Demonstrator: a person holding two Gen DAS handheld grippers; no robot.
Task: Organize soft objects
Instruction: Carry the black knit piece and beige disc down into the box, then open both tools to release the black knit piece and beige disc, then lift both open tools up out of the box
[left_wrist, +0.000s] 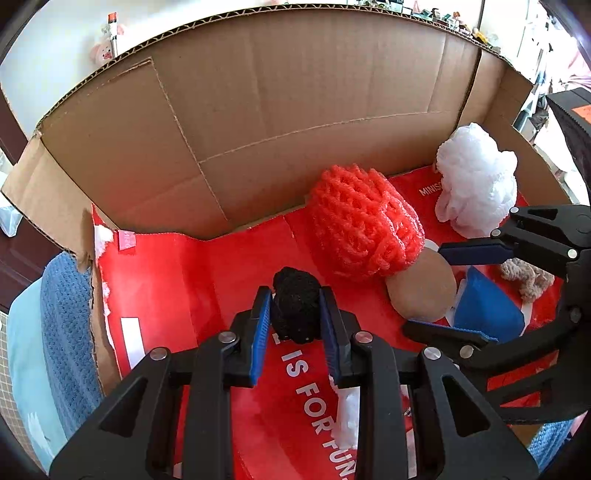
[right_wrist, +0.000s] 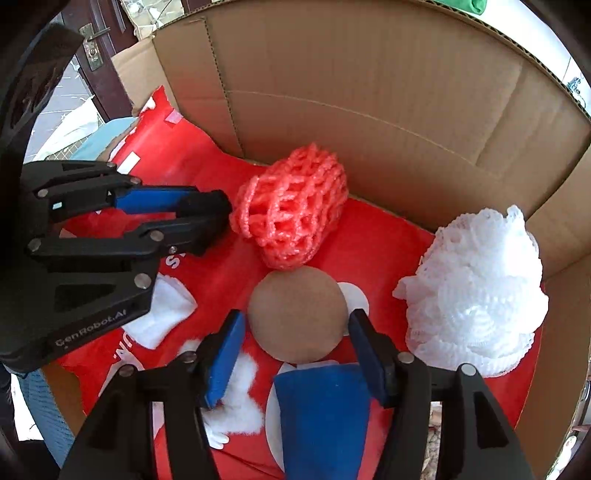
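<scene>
My left gripper (left_wrist: 295, 295) is shut on a small black foam net (left_wrist: 295, 314), held just above the red bag (left_wrist: 166, 280) that lines the cardboard box (left_wrist: 258, 110). A tan round ball (right_wrist: 297, 314) rests on the red bag between the fingertips of my right gripper (right_wrist: 297, 317), whose blue pads (right_wrist: 225, 354) stand a little off its sides, so it is open. Behind the ball lies a red foam net (right_wrist: 291, 210). A white foam net (right_wrist: 476, 295) sits at the right wall. The left gripper (right_wrist: 219, 218) shows at the left of the right wrist view.
A blue cloth (right_wrist: 325, 413) lies under the right gripper, and a beige knitted piece (left_wrist: 528, 277) lies beyond it. High cardboard walls (right_wrist: 406, 92) close the back and sides. Outside the box's left edge is a blue towel (left_wrist: 62, 332).
</scene>
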